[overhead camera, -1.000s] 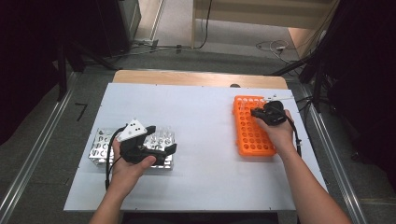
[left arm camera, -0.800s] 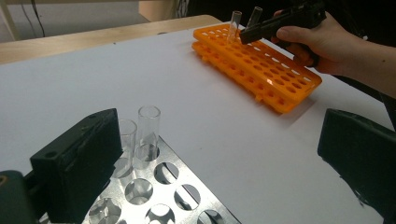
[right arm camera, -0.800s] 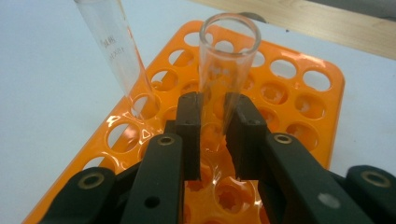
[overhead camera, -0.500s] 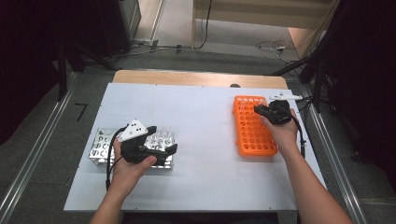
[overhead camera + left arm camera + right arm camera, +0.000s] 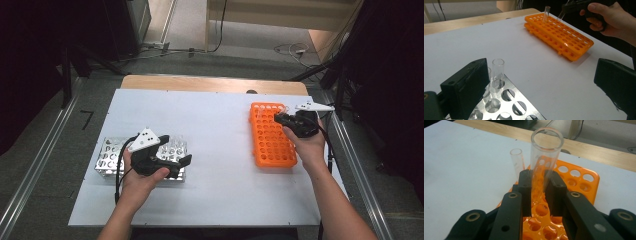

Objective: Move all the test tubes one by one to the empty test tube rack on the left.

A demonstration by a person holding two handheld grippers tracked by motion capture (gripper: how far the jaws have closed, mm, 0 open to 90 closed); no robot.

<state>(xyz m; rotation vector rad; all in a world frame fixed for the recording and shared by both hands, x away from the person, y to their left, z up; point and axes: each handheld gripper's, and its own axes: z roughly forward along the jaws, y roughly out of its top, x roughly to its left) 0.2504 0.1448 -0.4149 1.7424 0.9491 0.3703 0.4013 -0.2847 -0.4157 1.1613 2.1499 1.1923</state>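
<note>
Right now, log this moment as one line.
right gripper: shut on glass tube, over orange rack | second tube: standing in rack | left gripper: open, at metal rack

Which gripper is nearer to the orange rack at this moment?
Right. The right gripper hangs over the far end of the orange rack, shut on a clear tube. The left gripper sits across the table at the metal rack.

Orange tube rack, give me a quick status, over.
Right gripper shut on clear glass test tube over orange plastic rack. Left gripper open by metal rack. Second tube stands alongside.
</note>
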